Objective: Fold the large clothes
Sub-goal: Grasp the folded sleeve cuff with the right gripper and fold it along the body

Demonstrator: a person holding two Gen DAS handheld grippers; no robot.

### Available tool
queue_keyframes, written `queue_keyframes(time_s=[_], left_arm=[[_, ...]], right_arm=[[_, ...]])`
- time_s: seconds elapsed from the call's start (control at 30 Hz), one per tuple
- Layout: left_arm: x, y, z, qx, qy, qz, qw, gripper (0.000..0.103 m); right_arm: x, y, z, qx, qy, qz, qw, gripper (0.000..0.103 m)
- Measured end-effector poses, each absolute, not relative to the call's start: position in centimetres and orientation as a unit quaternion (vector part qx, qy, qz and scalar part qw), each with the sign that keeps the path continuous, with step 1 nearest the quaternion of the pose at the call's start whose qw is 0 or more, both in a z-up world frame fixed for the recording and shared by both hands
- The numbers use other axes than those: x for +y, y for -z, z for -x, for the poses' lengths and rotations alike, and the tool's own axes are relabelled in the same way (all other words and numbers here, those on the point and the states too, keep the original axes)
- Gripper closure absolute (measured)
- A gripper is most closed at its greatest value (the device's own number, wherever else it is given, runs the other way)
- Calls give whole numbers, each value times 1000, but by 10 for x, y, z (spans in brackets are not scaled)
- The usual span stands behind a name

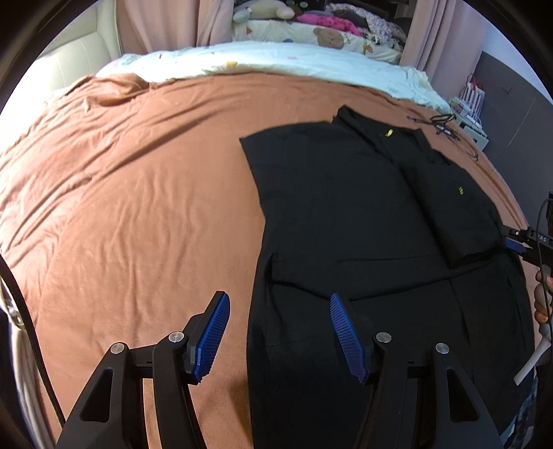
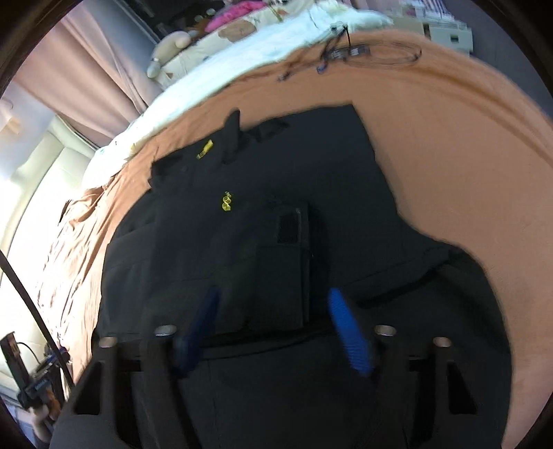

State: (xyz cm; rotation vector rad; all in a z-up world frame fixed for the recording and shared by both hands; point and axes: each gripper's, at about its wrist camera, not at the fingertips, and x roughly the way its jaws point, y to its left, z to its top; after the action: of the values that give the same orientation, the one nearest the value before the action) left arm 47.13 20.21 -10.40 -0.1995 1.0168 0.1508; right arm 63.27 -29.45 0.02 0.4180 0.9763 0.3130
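Note:
A large black garment point(image 1: 338, 207) with small yellow marks lies spread on a brown bedsheet point(image 1: 138, 193), with one side part folded over its middle. My left gripper point(image 1: 280, 331) is open and empty, hovering above the garment's near left edge. In the right wrist view the same garment point(image 2: 276, 224) fills the middle, blurred by motion. My right gripper point(image 2: 273, 328) is open and empty just above the folded part. The right gripper also shows at the far right of the left wrist view point(image 1: 518, 241), by the garment's right edge.
A white quilt point(image 1: 262, 62) and a pile of bedding and soft toys point(image 1: 311, 24) lie at the bed's far end. Black cables point(image 1: 442, 124) rest on the sheet beyond the garment. Pink curtains point(image 1: 155, 24) hang behind. The brown sheet stretches left of the garment.

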Motion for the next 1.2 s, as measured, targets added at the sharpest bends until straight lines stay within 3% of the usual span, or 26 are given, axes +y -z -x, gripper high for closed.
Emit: queue_keyframes(time_s=[0.17,0.3,0.33,0.83,1.03,1.1,1.13,1.17,1.2], left_arm=[[210,115,-468,493,-78,102,861,41],[218,110,-460,487,-82,112,862,41],[220,107,-458,485,-82,113,863,41],[256,58,-413,464,-121,95,873,41],[266,51,-407,465,-134,91,870,41],[264,51,-408,464,-133,94,871,41],[263,51,-409,464,-132,96,871,41],[261,51,-412,464,-129,97,871,41],[259,52,-413,464,-126,98,871,41]], right_arm=[[-276,-2,-629,453,-166,-166,860,83],[-260,-23,-614,431,-197,-154,867,86],[-252,-34,-613,425,-211,-151,867,96],[-112,-53,-570,390,-359,-108,841,100],[-83,-46,-560,422,-402,-77,809,99],[-85,-47,-563,419,-404,-72,810,94],[-92,-46,-565,419,-406,-75,809,82],[-100,-46,-566,419,-406,-80,808,55],[-99,-48,-569,419,-404,-82,809,36]])
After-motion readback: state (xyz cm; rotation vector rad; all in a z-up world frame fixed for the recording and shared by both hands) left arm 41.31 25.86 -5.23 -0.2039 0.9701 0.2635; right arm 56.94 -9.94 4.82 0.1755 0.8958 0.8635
